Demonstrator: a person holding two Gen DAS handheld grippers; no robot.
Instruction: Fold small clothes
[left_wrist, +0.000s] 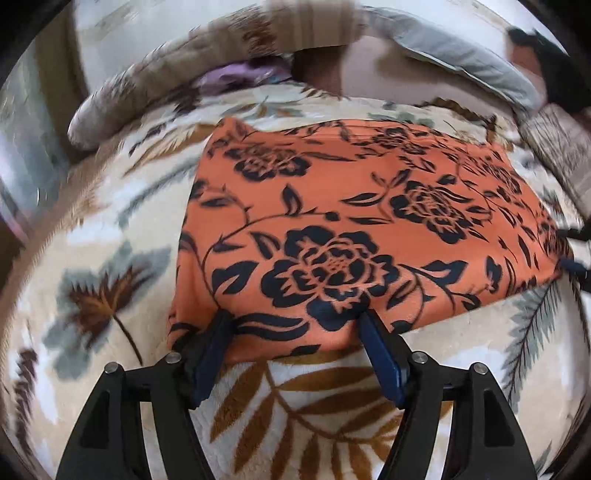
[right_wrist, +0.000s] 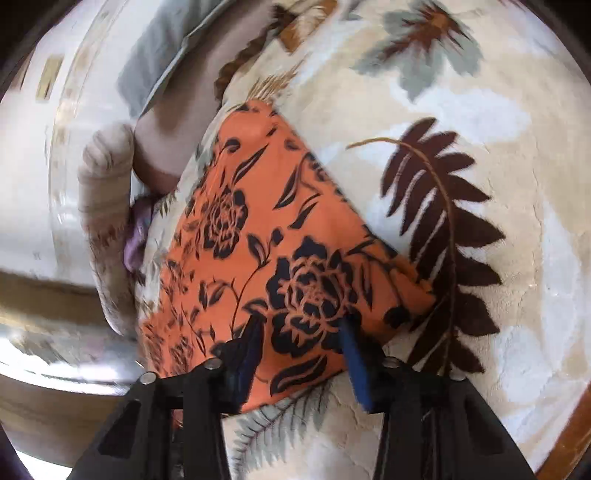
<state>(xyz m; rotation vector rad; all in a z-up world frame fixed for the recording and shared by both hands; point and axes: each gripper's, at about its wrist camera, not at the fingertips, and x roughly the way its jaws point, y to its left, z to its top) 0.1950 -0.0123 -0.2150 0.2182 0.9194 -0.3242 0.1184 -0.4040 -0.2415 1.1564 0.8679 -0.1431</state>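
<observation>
Both your left gripper (left_wrist: 295, 314) and right gripper (right_wrist: 301, 323) stand spread, straddling the orange floral garment's (left_wrist: 351, 206) near hem; pinch next, then fold.

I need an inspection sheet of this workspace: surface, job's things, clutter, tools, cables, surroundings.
Surface: leaf-print blanket, soft.
Job's things: orange cloth with black flowers, lying fairly flat, already folded at least once.
Clutter: purple cloth near the pillows.
Tools: left tool open, fingertips at the near hem; right tool open, fingertips at a corner of the orange cloth.
Cables: nothing seen.
Surroundings: grey pillow, blurred wall behind.
</observation>
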